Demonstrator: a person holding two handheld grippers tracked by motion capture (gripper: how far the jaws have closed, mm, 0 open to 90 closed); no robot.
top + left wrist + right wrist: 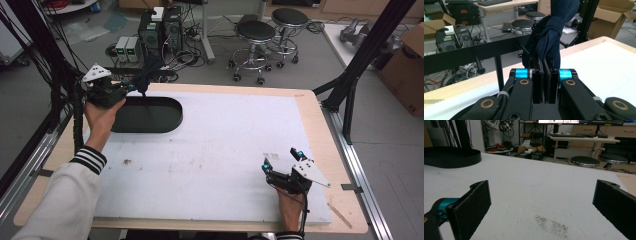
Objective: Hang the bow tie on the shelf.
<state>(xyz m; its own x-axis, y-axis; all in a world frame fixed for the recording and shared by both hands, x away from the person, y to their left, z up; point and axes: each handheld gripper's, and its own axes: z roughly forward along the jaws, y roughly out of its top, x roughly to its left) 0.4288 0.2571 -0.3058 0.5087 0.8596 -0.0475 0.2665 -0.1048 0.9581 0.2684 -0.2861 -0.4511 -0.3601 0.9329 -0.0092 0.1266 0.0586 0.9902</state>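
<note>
While the left gripper (pixel 131 90) is pinching a dark navy cloth (pixel 146 75) at the far left of the tabletop (pixel 310 107), the work is looking only partly done: the cloth is already picked up, but it is not yet lying in the black oval tray (pixel 150 115) just beside it. In the high view the cloth is hanging in a bunch above the tray's far left rim, with a thin dark strand trailing down toward the tray's inside; whether that strand is touching the tray floor is hard to tell. In the left gripper view the jaws are standing nearly together with folds of the navy cloth (pixel 549 37) clamped between the pads and the rest bunching up beyond them. The right gripper (pixel 282 161) is resting at the near right of the white foam mat (pixel 225 135), well apart from the tray, and in the right gripper view its jaws are gaping wide with nothing between them, looking across the mat toward the tray (pixel 451 157) at the far left. Judging from this, what is probably remaining is bringing the cloth over the tray's middle, lowering it and letting go; the free gripper is seeming to wait without a part in the job.
</note>
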